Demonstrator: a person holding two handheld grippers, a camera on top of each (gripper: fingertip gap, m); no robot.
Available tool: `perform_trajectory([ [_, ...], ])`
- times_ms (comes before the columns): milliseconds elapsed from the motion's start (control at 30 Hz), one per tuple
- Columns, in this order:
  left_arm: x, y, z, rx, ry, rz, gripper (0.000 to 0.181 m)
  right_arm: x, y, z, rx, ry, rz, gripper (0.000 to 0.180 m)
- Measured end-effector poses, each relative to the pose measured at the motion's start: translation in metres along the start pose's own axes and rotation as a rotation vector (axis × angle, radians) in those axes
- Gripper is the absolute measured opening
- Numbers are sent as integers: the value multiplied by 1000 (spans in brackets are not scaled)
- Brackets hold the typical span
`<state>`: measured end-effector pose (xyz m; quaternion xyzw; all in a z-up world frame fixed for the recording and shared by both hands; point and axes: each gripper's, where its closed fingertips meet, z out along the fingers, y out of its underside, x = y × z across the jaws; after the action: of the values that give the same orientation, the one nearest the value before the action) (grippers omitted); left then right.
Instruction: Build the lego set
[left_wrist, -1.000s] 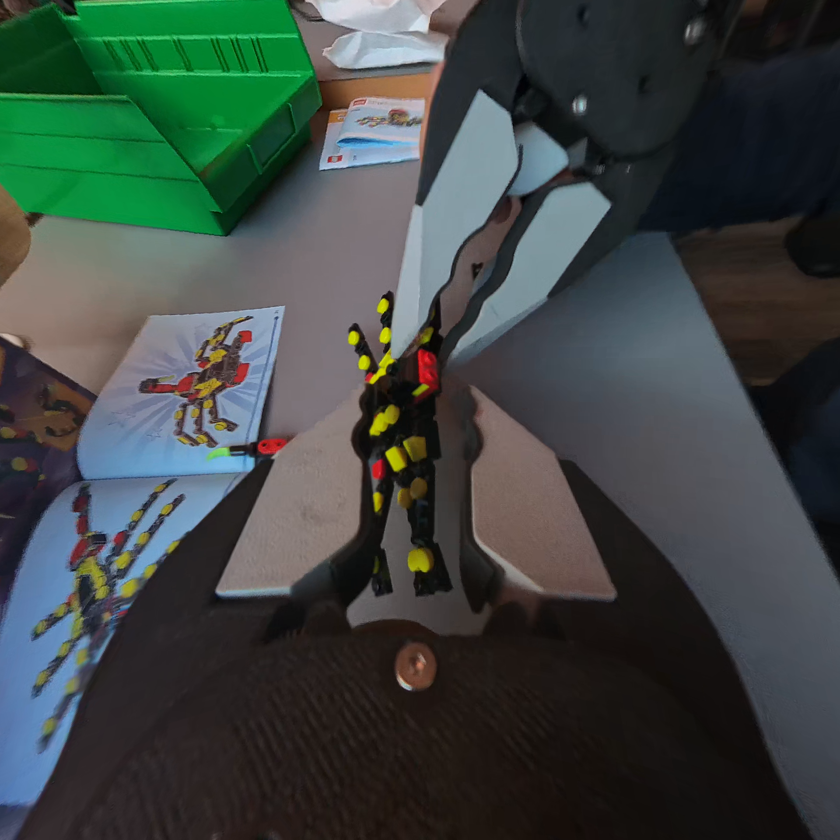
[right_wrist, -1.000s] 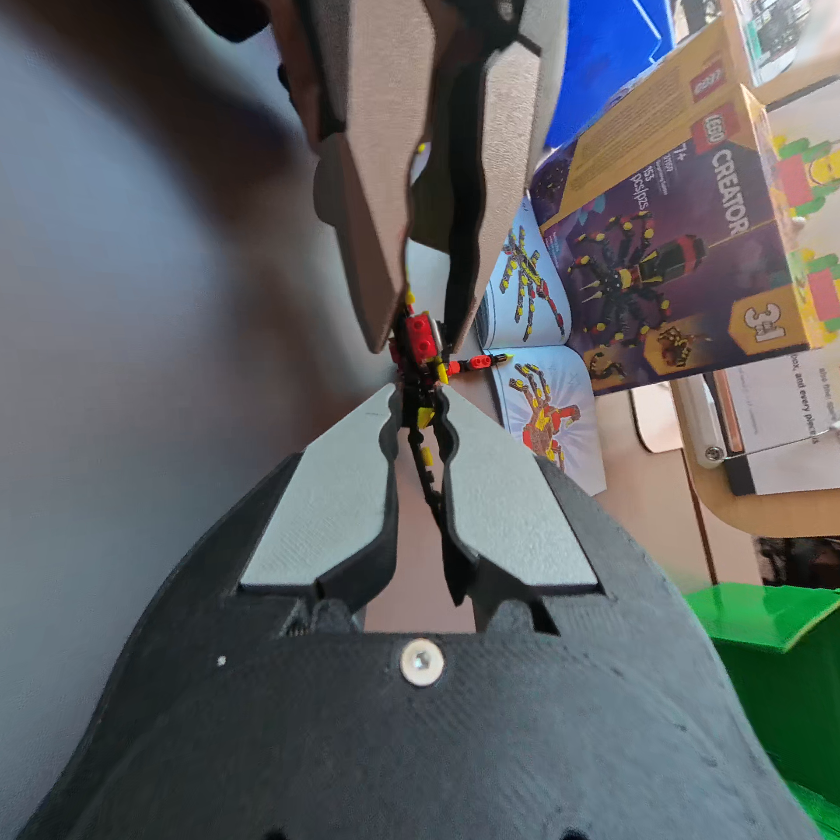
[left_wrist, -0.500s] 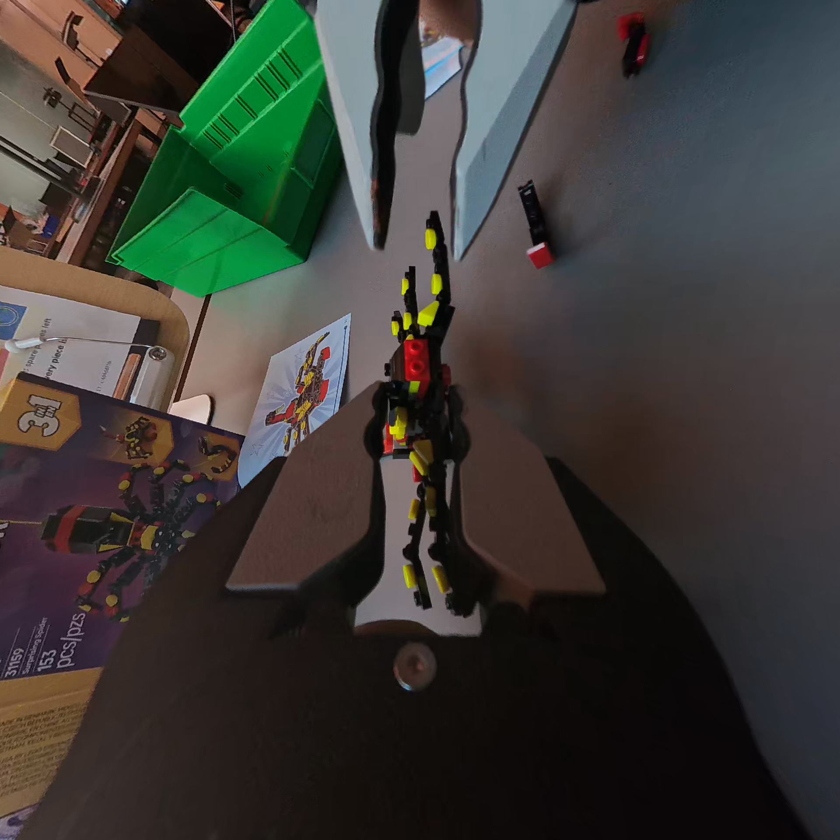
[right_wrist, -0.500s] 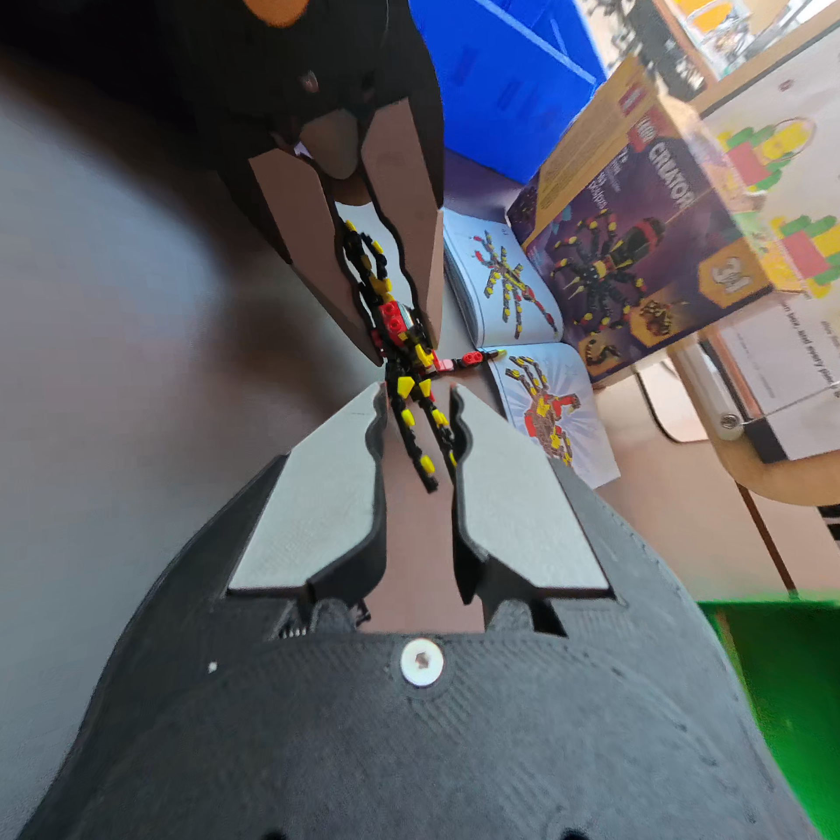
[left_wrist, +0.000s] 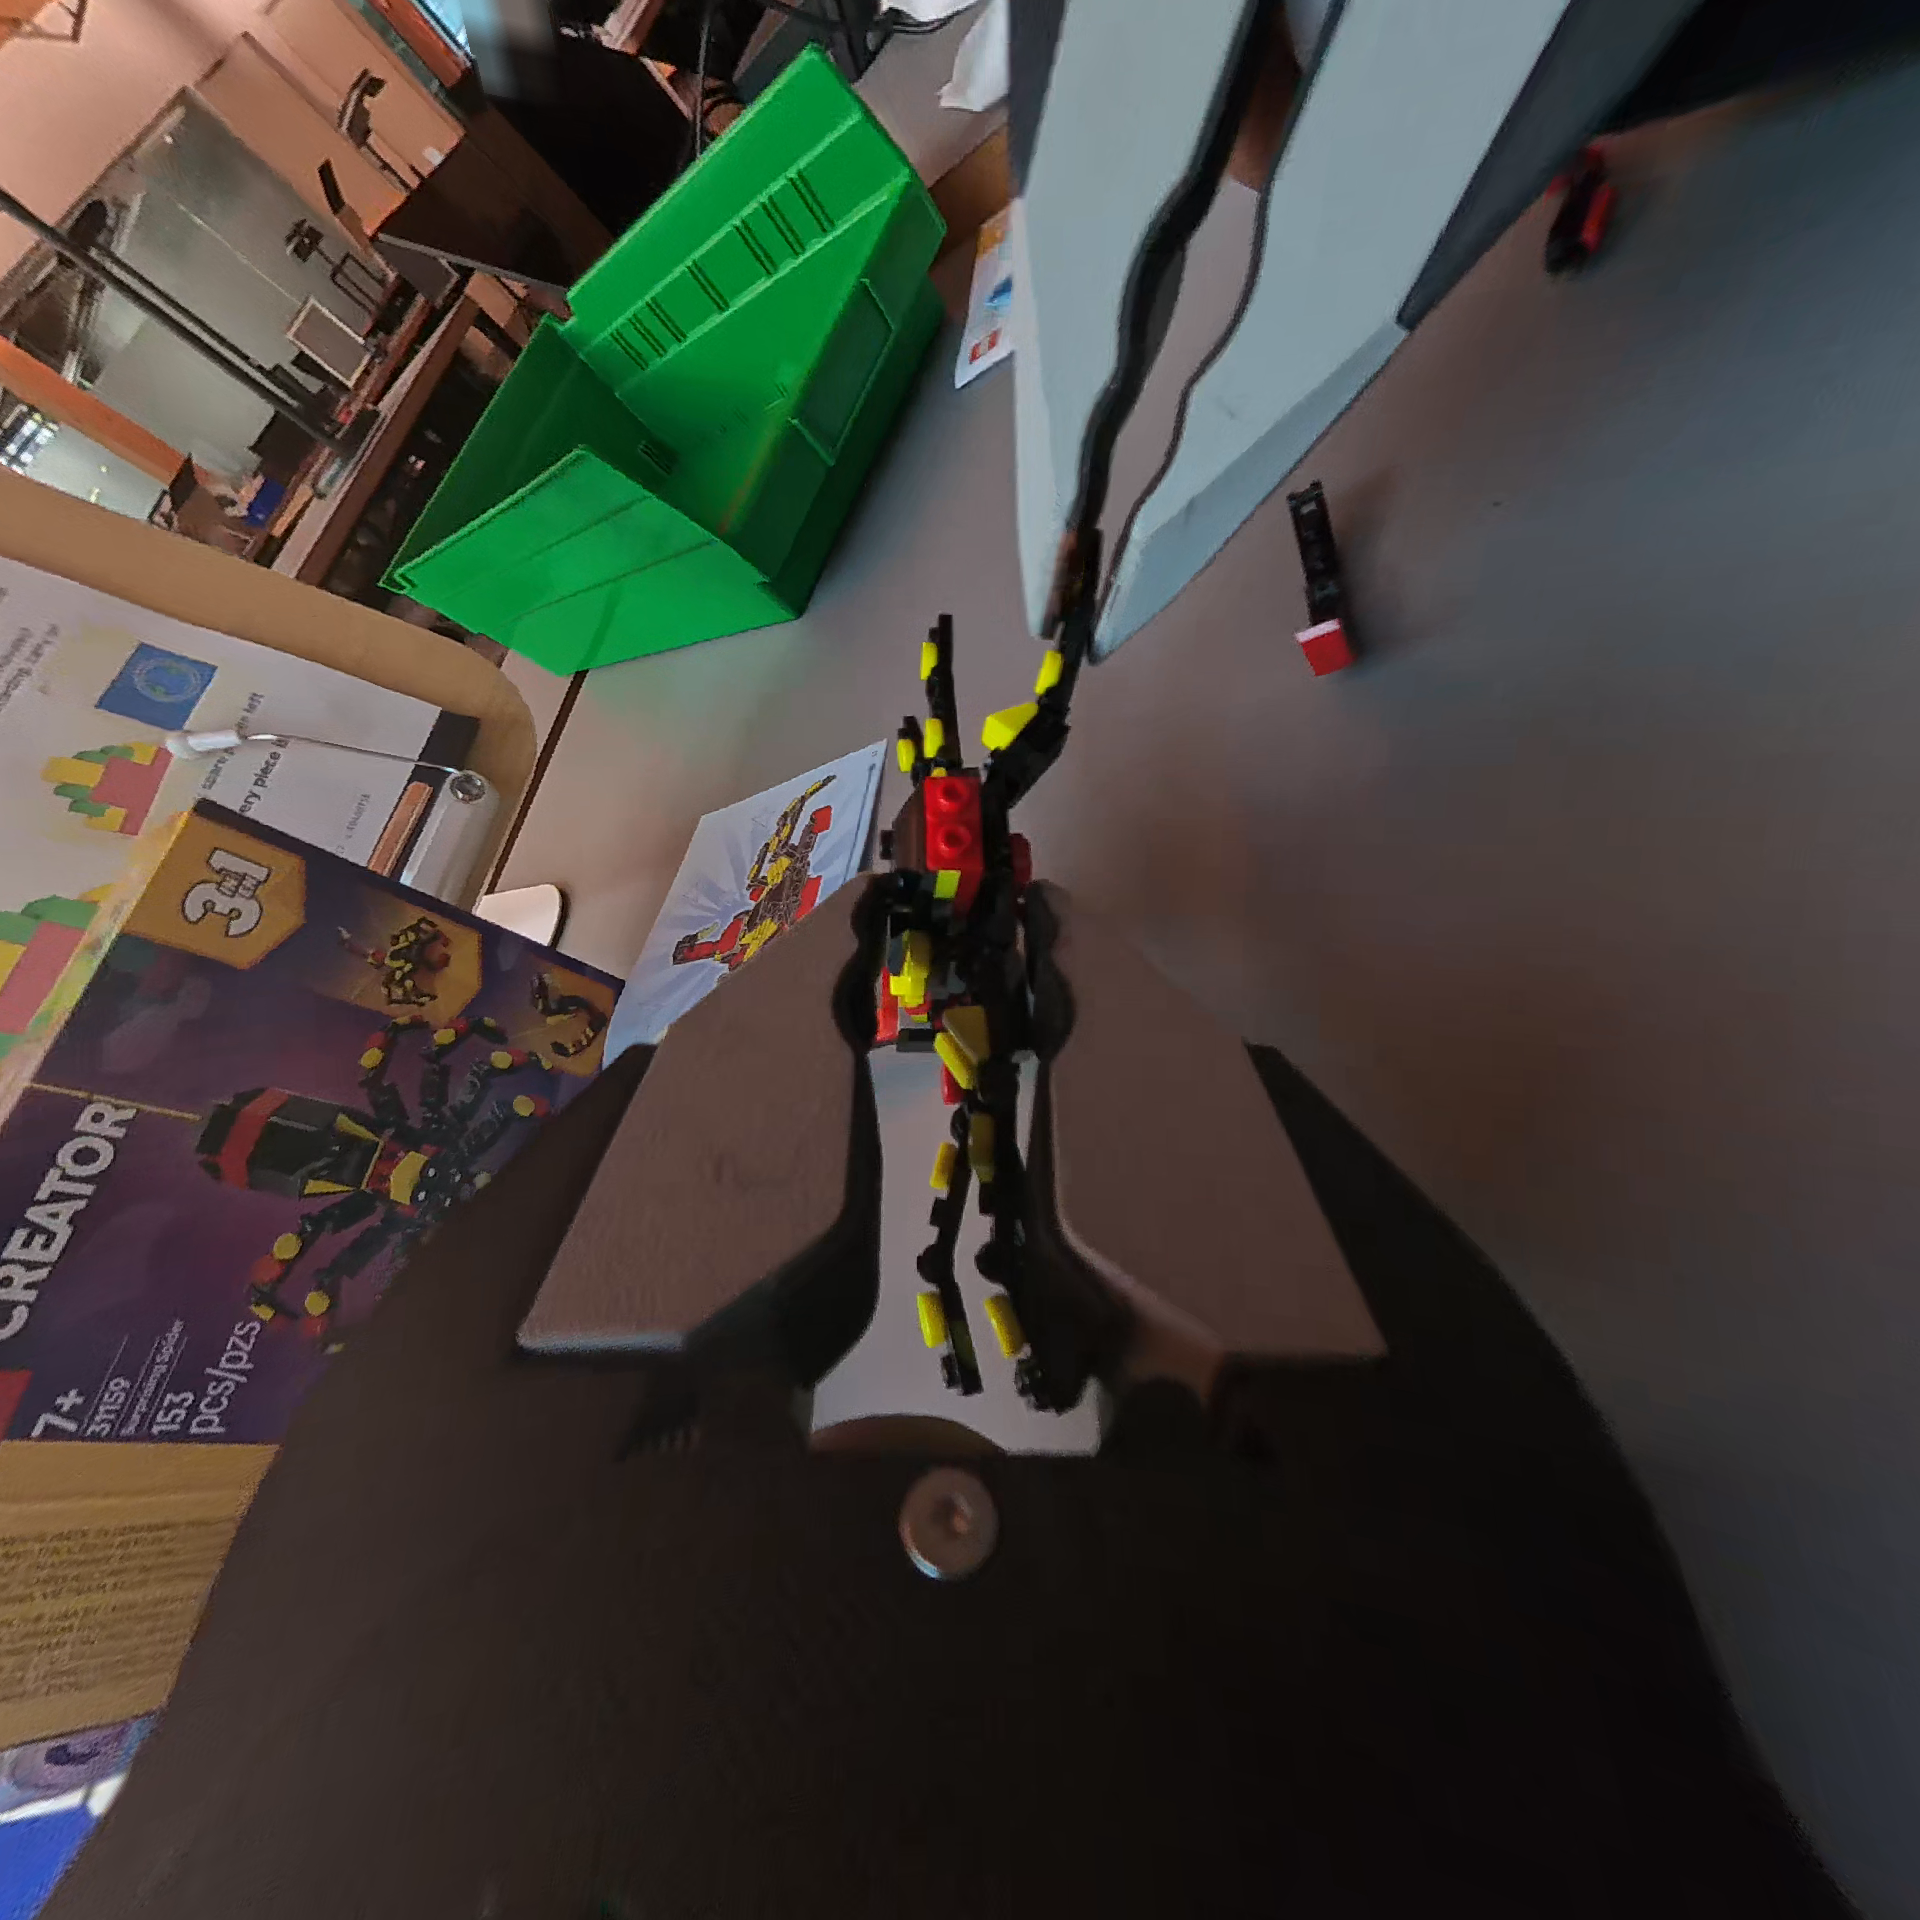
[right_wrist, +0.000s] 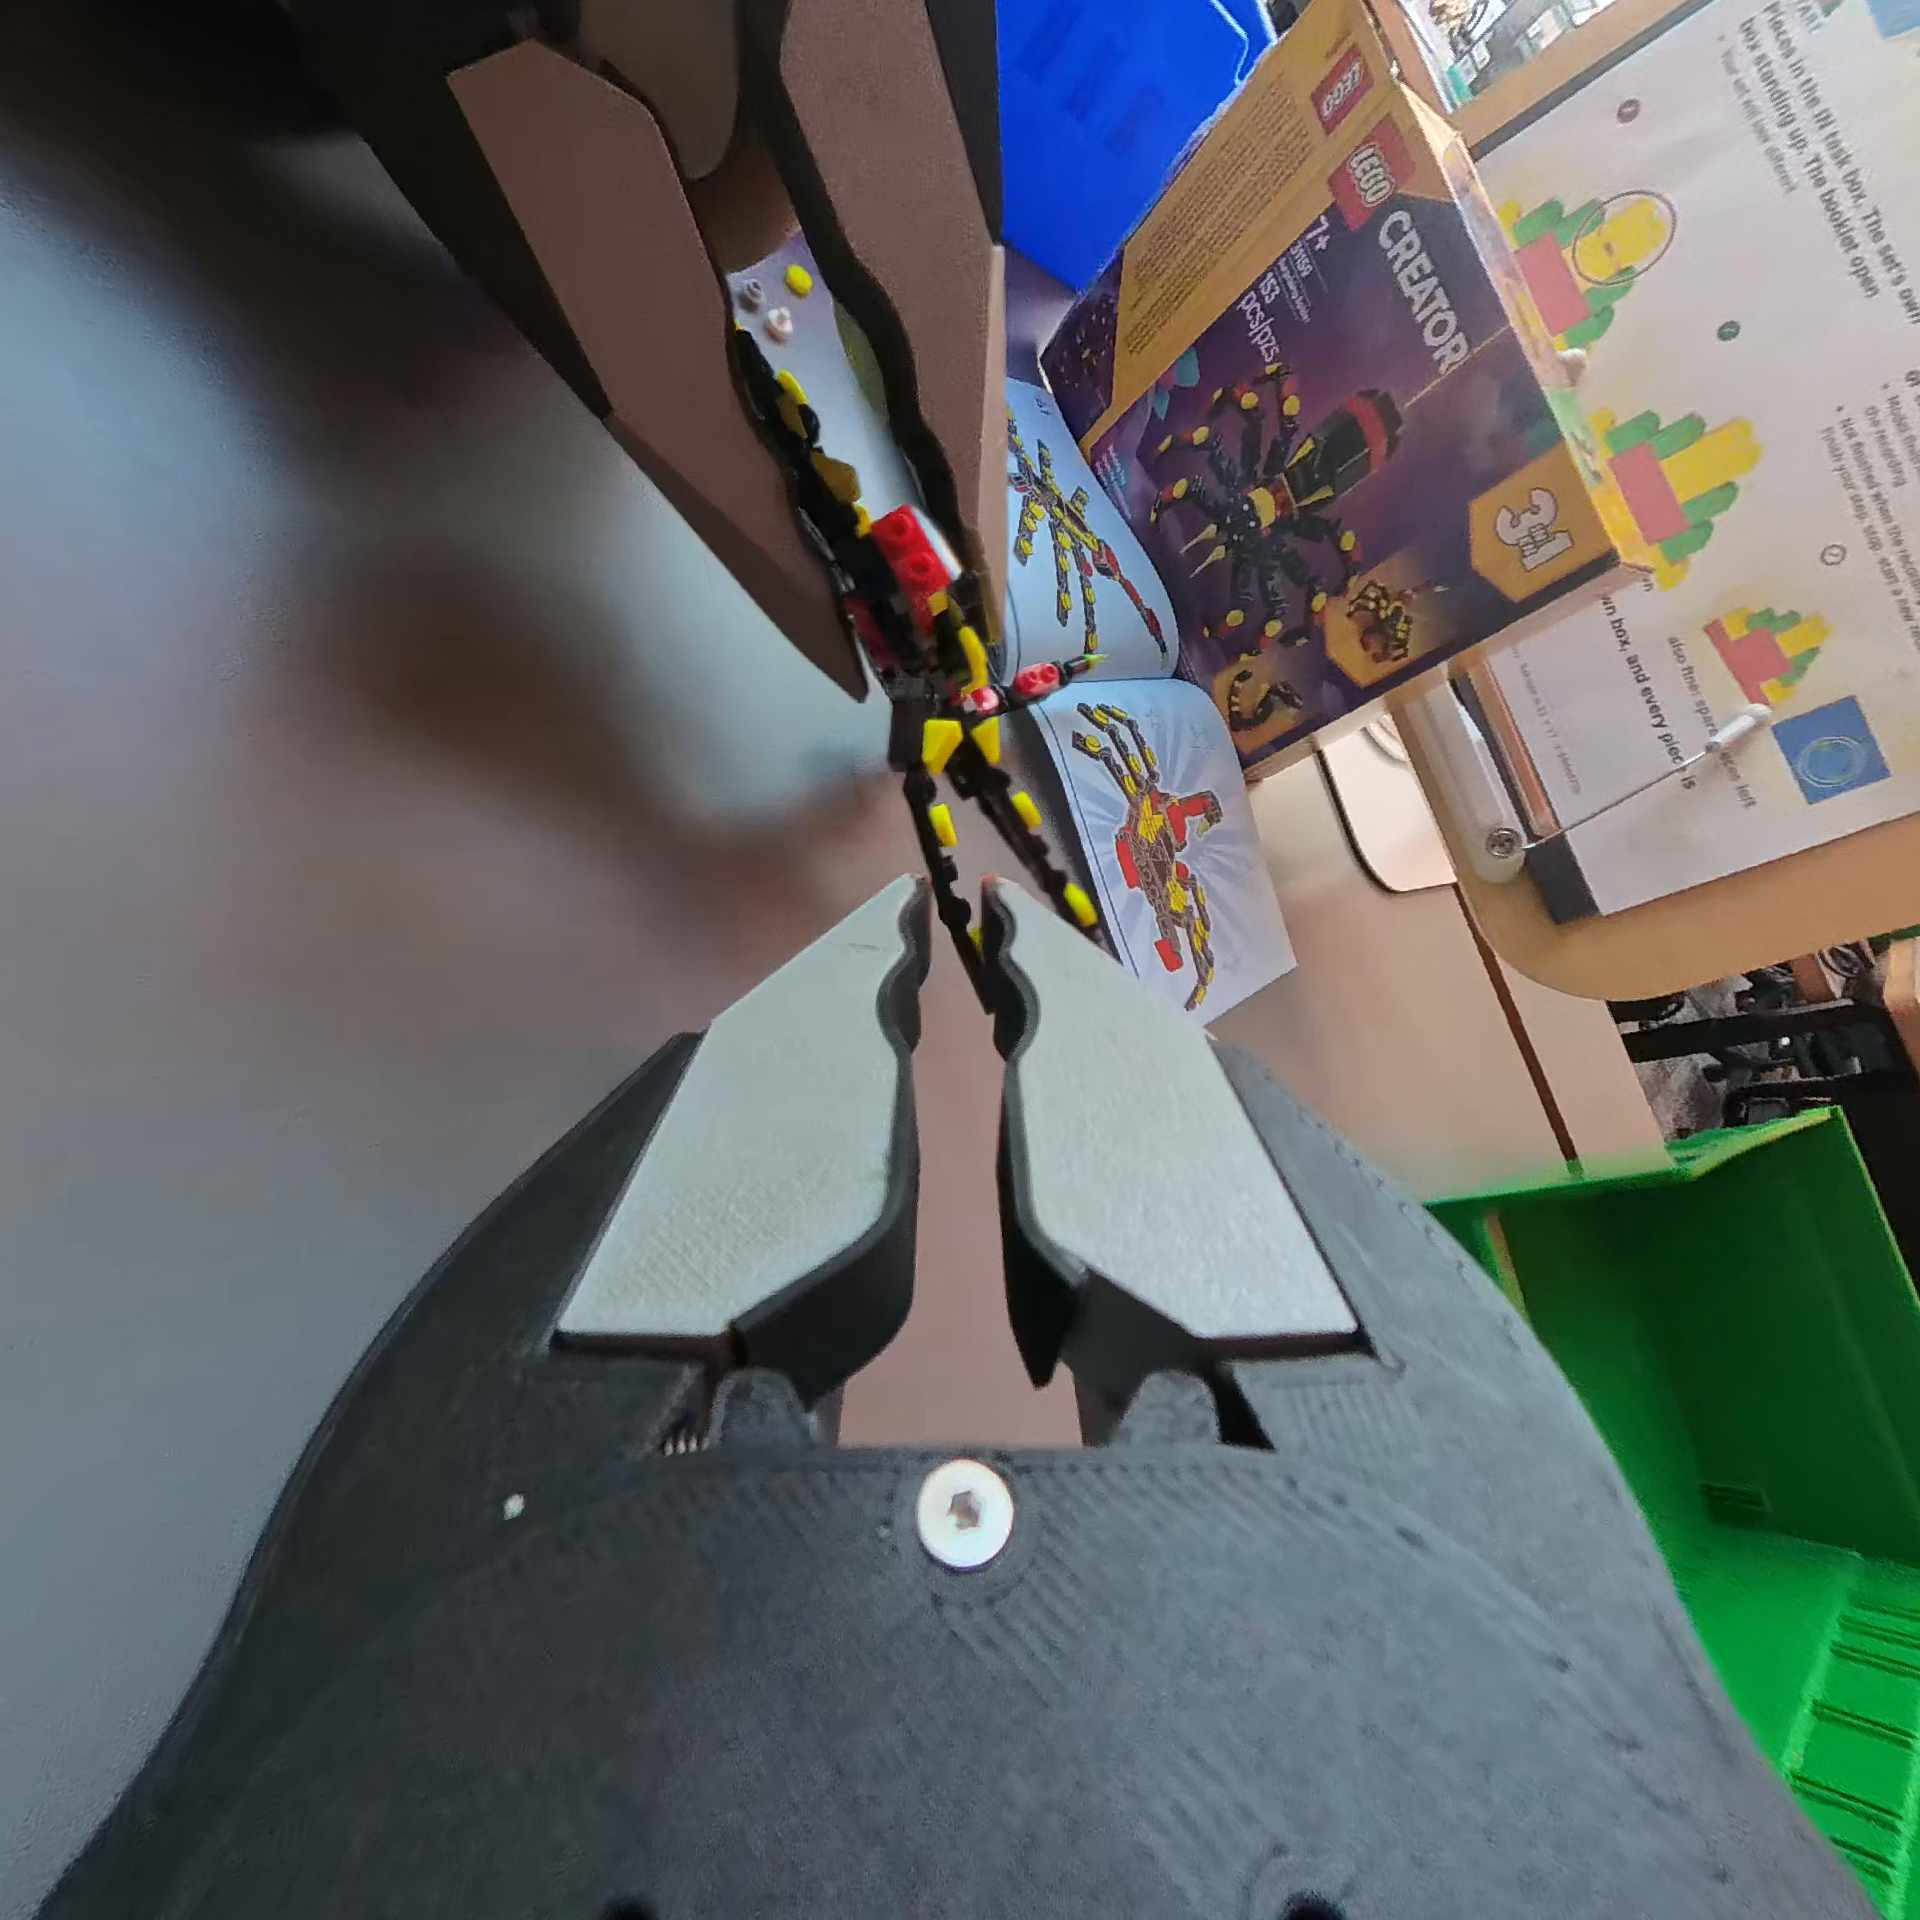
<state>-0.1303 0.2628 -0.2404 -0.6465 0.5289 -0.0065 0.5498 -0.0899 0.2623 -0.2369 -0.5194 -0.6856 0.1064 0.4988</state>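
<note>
A black, yellow and red lego spider (left_wrist: 951, 842) is held above the grey table (left_wrist: 1558, 935). My left gripper (left_wrist: 951, 935) is shut on its body, with several legs trailing back between the fingers. My right gripper (left_wrist: 1081, 623) comes in from the top and is shut on the tip of one black front leg. In the right wrist view the right gripper (right_wrist: 951, 899) pinches that thin leg, the spider (right_wrist: 909, 551) sits just beyond it, and the left gripper (right_wrist: 925, 665) reaches down from the top, closed around the red-brick body.
A loose black piece with a red end (left_wrist: 1320, 582) and a second small piece (left_wrist: 1574, 208) lie on the table. An open instruction booklet (right_wrist: 1153, 831), the lego box (right_wrist: 1299, 416), a green bin (left_wrist: 675, 416) and a blue bin (right_wrist: 1101, 104) stand around. Spacing between my two grippers at the tips: around 5 cm.
My right gripper let go near the red brick, opened, drew back along the legs, and has now closed on one leg tip. My left gripper has turned with the spider.
</note>
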Motion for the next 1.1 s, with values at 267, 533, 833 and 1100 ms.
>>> perform_trajectory([
  [267,-5,6,3,-15,11,-127,25,-11,-1,18,-29,-13,-23,4],
  [533,-4,5,2,-18,-1,-69,24,-4,-12,5,32,-11,16,16],
  [833,-4,8,2,-37,-21,-27,24,-19,-6,-13,25,-89,-23,12],
  [1100,0,10,5,-65,-20,19,24,-35,44,-56,-116,-260,3,16],
])
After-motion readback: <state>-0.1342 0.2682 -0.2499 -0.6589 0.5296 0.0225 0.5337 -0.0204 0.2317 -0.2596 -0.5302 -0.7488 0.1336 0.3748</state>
